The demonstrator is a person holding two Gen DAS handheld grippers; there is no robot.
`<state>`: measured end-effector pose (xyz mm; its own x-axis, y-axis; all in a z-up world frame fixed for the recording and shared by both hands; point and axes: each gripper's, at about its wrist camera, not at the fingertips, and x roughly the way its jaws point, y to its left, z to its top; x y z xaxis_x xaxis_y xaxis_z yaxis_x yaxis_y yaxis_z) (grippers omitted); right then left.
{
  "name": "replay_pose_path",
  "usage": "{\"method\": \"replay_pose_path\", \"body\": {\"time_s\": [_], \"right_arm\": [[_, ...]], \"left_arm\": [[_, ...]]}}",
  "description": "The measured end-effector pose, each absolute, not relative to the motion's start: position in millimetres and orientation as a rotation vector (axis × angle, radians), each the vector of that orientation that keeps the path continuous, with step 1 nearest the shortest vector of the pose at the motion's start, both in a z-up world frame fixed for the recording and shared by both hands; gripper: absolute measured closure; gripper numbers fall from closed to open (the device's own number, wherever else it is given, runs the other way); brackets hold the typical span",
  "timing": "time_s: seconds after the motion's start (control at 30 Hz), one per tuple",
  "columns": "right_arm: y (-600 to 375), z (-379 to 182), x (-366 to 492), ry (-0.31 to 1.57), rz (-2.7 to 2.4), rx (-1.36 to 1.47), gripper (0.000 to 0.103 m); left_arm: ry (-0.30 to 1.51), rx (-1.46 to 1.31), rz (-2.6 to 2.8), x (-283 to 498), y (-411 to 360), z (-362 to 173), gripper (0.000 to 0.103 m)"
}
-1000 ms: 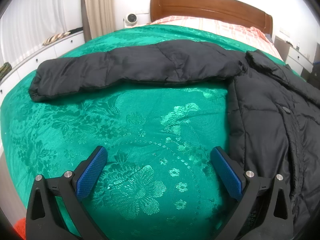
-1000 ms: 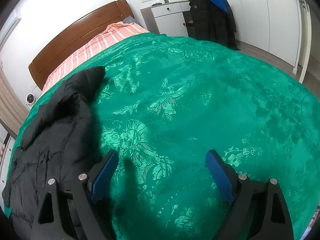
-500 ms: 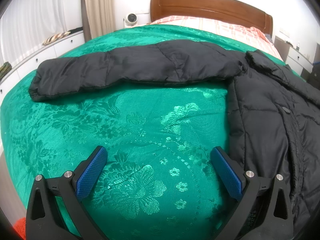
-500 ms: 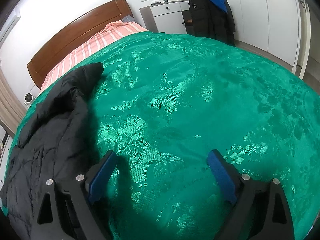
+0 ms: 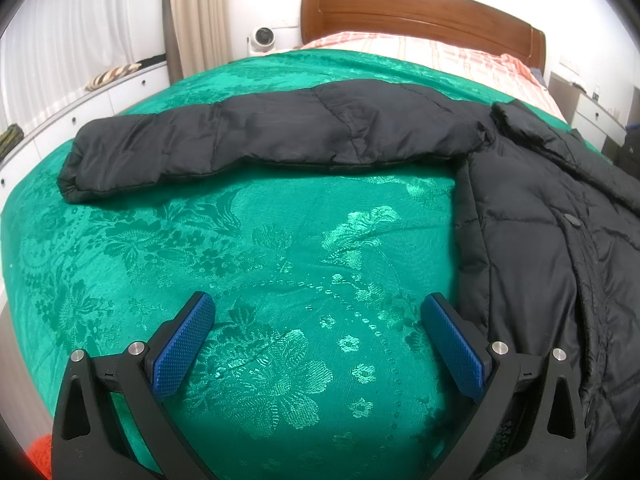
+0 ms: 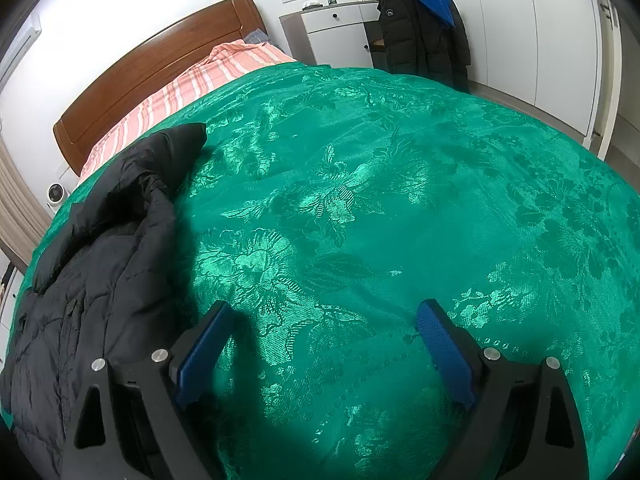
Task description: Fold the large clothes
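1. The left gripper (image 5: 318, 312) is wide open, its blue pads (image 5: 182, 346) hanging over the green bedspread (image 5: 248, 248) with nothing between them.
2. The left gripper's right-hand finger sits just beside the edge of the black padded jacket (image 5: 532, 248); whether it touches the fabric cannot be told.
3. The right gripper (image 6: 326, 320) is also wide open and empty, tilted down over bare green bedspread (image 6: 400, 200).
4. Its left-hand finger stands near the jacket (image 6: 92, 292), which fills the lower left of the right wrist view; its right-hand finger is over bedspread only.
5. The jacket lies spread on the bed between the two grippers. Its body runs down the right side of the left wrist view, with a round snap button (image 5: 572, 220) on the front.
6. One sleeve (image 5: 248, 140) stretches straight out to the left across the bedspread, cuff end at the far left.
7. In the right wrist view the upper end of the jacket, a dark rounded fold (image 6: 168, 156), points toward the head of the bed.
8. Beyond the bedspread lies a pink striped sheet (image 5: 432, 54), then a brown wooden headboard (image 5: 420, 12).
9. A small white round device (image 5: 262, 38) stands beside the headboard, next to a beige curtain (image 5: 198, 16).
10. Past the far corner of the bed a white drawer cabinet (image 6: 340, 28) stands by the wall, and a dark coat with a blue garment on top (image 6: 424, 24) hangs just beside it, in front of white wardrobe doors (image 6: 520, 28).
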<state>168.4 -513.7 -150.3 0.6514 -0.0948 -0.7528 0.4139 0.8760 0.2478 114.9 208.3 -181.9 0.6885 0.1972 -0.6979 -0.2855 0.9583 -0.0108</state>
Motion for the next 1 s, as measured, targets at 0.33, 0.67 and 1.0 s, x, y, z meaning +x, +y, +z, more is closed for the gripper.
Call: {"method": "replay_pose_path", "body": {"time_s": [0.33, 0.67, 1.0], "right_arm": [[-513, -150, 169, 0.817, -0.302, 0.417, 0.01], [-512, -152, 171, 0.821, -0.305, 0.402, 0.009], [-509, -154, 174, 0.823, -0.304, 0.385, 0.007]], "left_arm": [[0.766, -0.122, 0.271, 115, 208, -182, 0.0], [0.769, -0.123, 0.269, 115, 208, -182, 0.0], [0.857, -0.222, 0.211, 124, 227, -159, 0.0]]}}
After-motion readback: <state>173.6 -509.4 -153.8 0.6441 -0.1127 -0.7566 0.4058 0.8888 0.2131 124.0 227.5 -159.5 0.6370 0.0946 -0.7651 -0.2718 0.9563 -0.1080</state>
